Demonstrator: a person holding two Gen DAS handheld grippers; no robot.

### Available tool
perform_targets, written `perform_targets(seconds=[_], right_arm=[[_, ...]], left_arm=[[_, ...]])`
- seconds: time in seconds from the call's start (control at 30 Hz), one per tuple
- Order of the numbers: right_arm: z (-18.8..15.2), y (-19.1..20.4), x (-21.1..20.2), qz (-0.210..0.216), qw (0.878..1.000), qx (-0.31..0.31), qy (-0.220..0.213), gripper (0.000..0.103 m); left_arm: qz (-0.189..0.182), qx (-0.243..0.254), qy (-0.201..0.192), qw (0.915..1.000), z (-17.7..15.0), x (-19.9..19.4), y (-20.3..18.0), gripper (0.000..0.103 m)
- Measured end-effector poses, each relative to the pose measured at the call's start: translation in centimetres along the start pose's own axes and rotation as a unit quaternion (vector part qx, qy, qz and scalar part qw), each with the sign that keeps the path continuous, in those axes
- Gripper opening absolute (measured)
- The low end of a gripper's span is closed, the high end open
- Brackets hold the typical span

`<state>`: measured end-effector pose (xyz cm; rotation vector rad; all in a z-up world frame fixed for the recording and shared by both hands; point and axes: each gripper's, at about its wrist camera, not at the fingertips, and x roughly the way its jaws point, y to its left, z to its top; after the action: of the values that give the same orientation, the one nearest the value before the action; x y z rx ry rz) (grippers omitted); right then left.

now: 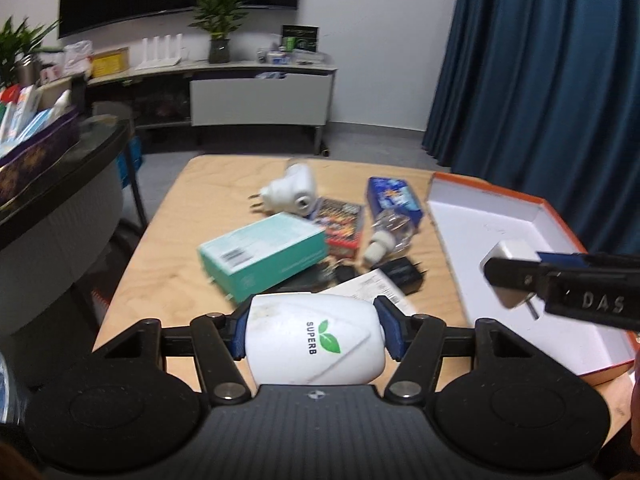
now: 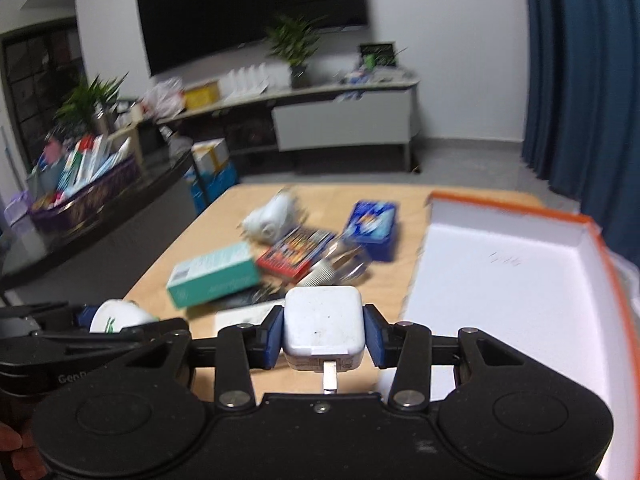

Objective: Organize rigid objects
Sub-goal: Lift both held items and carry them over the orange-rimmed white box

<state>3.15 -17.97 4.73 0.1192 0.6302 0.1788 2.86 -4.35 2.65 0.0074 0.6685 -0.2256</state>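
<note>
Tongs both loaded: left gripper (image 1: 311,334) clenched across a white plug-in unit (image 1: 316,340), right gripper (image 2: 324,336) clenched on a square charger (image 2: 324,326), prongs toward the camera. Side grips probably keep the plugs clear. Empty box (image 1: 520,224) lies right, likely the destination. Unsorted pile sits mid-table (image 1: 168,280): teal carton (image 1: 264,254), second plug-in (image 1: 288,192).

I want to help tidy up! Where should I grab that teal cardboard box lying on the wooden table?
Probably across the two long sides of the teal cardboard box, coming from above. It lies flat with its top face clear, and those sides are closer together than its ends. The red box crowds its far corner.
</note>
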Motion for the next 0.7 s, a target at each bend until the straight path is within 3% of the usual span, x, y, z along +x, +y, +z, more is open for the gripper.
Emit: perform_targets(seconds=[0.23,0.57,0.7], right_arm=[[2.2,-3.6,-2.7,-0.038,0.998,0.031,-0.037,0.051],[6.8,-10.0,-5.4,-0.104,0.990,0.065,-0.066,0.051],[9.1,-12.0,-6.3,-0.127,0.987,0.067,-0.078,0.051]], left_arm=[[-0.030,0.022,-0.027,0.9989,4.4,0.1,-3.5,0.062],[-0.109,0.054,-0.032,0.9920,12.3,3.6,-11.3,0.062],[-0.124,0.066,-0.038,0.9895,14.6,5.4,-13.3,0.062]])
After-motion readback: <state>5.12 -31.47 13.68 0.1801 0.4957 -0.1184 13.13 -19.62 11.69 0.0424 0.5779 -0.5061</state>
